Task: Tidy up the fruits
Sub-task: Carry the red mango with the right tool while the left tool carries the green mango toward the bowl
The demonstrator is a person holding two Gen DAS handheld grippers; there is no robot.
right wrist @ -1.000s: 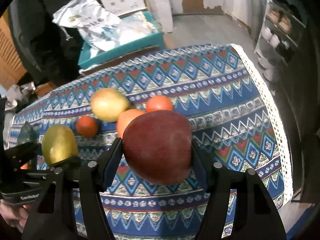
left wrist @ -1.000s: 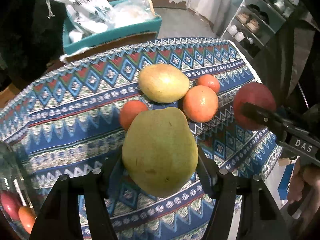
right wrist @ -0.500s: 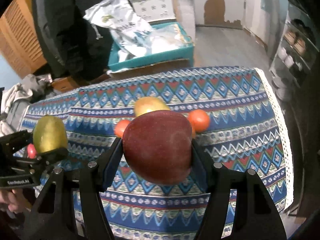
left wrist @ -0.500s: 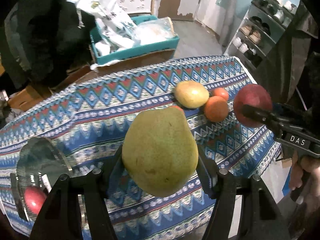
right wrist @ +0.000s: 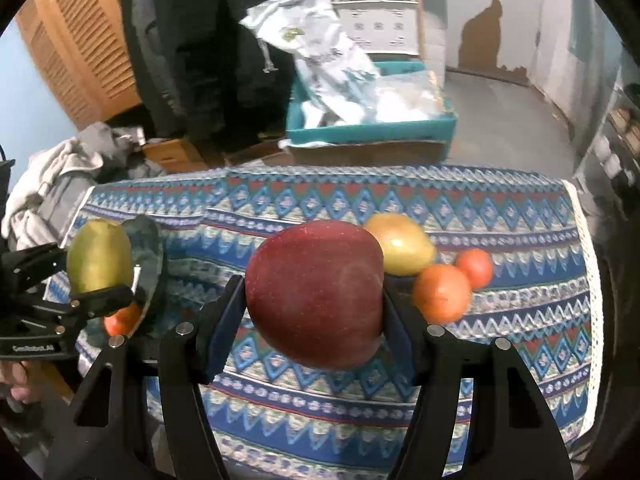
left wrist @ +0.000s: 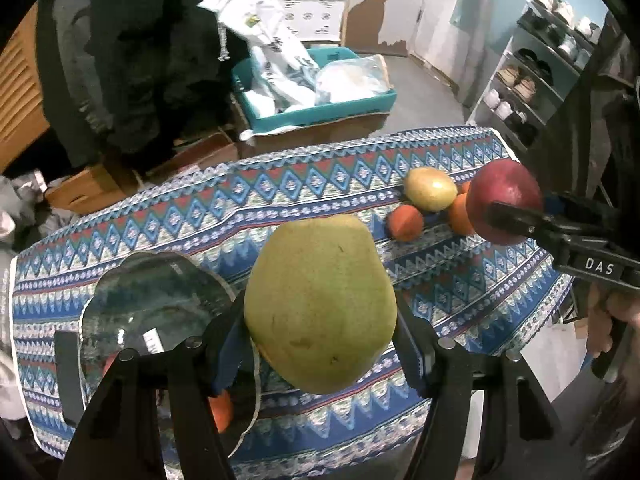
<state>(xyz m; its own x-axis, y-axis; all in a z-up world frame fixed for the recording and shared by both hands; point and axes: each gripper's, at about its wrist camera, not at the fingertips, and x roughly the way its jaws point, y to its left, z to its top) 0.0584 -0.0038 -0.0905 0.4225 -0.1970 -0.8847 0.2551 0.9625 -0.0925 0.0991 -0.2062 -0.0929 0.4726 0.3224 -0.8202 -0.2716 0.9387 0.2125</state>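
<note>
Left wrist view: your left gripper (left wrist: 320, 320) carries a green pear (left wrist: 320, 304), its fingers closed onto the fruit's widest part, one pad on each flank, so the pear sits squarely between them and clear of the patterned tablecloth (left wrist: 200, 216). The grip at the broad middle is probably what keeps the tapered fruit from slipping forward out of the fingers. Just left of your left finger (left wrist: 224, 344) lies a glass bowl (left wrist: 156, 300); an orange fruit (left wrist: 222, 410) shows through its wall, below the finger. That content suggests the bowl is the collecting place, and the pear is held high beside its rim in order to pass over it.

To the right of your fingers, well apart, the right gripper (left wrist: 506, 216) holds a red apple (left wrist: 504, 200) in the air.

Right wrist view: your right gripper (right wrist: 316, 304) is clamped on the red apple (right wrist: 316, 296) in the same way, pads on both sides of its middle. Ahead and right of the fingers, a yellow pear (right wrist: 404, 248) and two oranges (right wrist: 442, 294) rest on the cloth, touching or nearly touching one another; these remain to be gathered. A third orange (left wrist: 405, 222) appears only in the left wrist view, beside that group. Far left of your right fingers, the left gripper (right wrist: 100, 276) holds the green pear (right wrist: 98, 256) at the bowl (right wrist: 150, 264). Holding the apple back leaves room for the pear to go first.
</note>
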